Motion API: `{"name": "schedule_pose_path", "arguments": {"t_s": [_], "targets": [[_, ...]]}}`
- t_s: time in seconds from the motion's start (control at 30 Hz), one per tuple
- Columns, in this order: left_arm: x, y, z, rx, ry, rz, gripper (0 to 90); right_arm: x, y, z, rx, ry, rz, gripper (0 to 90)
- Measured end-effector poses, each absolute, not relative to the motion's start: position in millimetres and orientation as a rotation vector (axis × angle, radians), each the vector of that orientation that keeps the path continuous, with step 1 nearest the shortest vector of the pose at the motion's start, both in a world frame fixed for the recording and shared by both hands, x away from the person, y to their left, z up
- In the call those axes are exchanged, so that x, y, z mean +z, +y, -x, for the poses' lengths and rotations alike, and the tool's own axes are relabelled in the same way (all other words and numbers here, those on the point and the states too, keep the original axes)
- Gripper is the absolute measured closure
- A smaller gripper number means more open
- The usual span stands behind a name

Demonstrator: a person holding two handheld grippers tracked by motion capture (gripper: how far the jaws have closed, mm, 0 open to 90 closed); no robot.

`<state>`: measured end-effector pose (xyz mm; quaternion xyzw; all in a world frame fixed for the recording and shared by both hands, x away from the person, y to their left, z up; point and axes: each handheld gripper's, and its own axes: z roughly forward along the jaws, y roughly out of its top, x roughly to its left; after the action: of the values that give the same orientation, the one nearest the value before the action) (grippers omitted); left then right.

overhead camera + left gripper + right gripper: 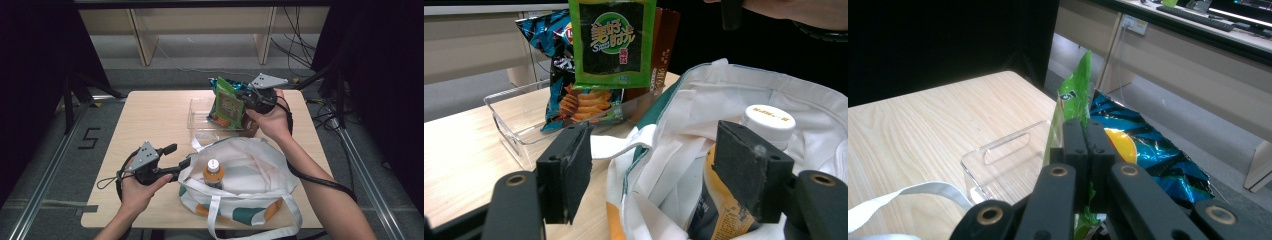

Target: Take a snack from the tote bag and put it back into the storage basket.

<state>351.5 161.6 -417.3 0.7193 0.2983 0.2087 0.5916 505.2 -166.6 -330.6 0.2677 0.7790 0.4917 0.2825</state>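
Green snack packet (229, 104) hangs upright, pinched at its top edge by the right tool (246, 96) above the clear tray (198, 114); the tote bag (250, 170) lies nearer the person, its mouth held by the spread left tool (176, 160)

The right gripper (1087, 165) has its fingers (1075, 145) pinched tight on a green snack packet (1073, 97). A blue chip bag (1153, 150) sits at three o'clock, a clear tray (998, 160) at nine, on the tabletop (933, 130).
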Motion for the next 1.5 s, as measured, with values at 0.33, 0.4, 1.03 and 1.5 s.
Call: {"name": "schedule_pose_path", "arguments": {"t_s": [0.33,0.4,1.03,1.5], "targets": [[-417.7,162.0,-351.3,0.488,0.701,-1.682,31.0,-335.0,-162.5,-508.7,1.316,2.085,-0.712,90.0],[-417.9,162.0,-351.3,0.487,0.701,-1.683,31.1,-336.2,-161.4,-509.9,1.313,2.080,-0.713,90.0],[-418.8,162.4,-351.1,0.486,0.701,-1.692,31.1,-352.8,-155.3,-519.5,1.235,2.098,-0.621,90.0],[-420.2,161.3,-351.3,0.480,0.707,-1.689,31.1,-354.8,-149.9,-514.4,1.232,2.118,-0.620,90.0]]}}
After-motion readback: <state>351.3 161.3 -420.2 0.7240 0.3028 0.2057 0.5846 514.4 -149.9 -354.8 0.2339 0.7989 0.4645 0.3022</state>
